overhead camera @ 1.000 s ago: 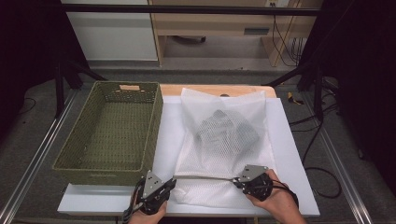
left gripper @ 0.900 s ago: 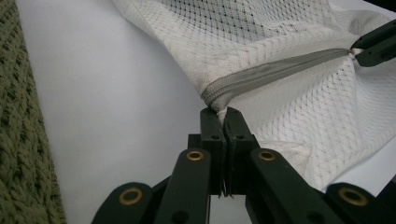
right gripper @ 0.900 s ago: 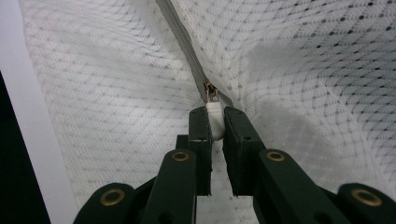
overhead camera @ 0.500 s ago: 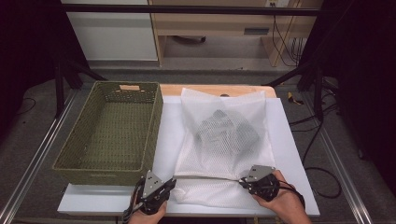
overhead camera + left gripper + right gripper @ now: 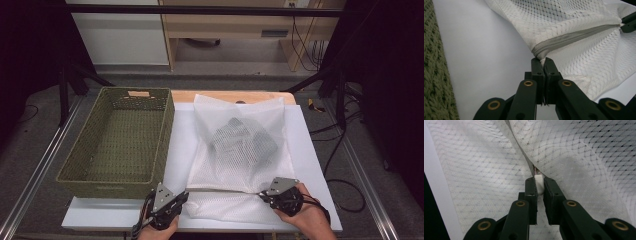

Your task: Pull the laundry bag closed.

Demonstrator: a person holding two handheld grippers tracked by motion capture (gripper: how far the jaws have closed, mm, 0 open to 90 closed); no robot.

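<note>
Mesh laundry bag [image 5: 240,150] lies centre frame w/ dark clothes inside, zipper [image 5: 574,37] along its near edge. Left gripper [image 5: 181,196] pinches the zip's end corner; right gripper [image 5: 264,195] clamps the white pull tab [image 5: 539,183]. Keep the zip taut, pull straight along it. Basket [image 5: 120,145] sits left.

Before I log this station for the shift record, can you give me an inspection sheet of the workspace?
Surface: white tabletop, bare apart from the job's things.
Job's things: white mesh zip bag lying flat, dark item inside; zipper line stretched taut between the grippers.
Clutter: empty green woven basket left of the bag.
Grippers: left gripper shut on the bag's zipper end; right gripper shut on the white zipper pull.
Cables: loose black cables on the floor, right.
Surroundings: wooden shelving behind.
</note>
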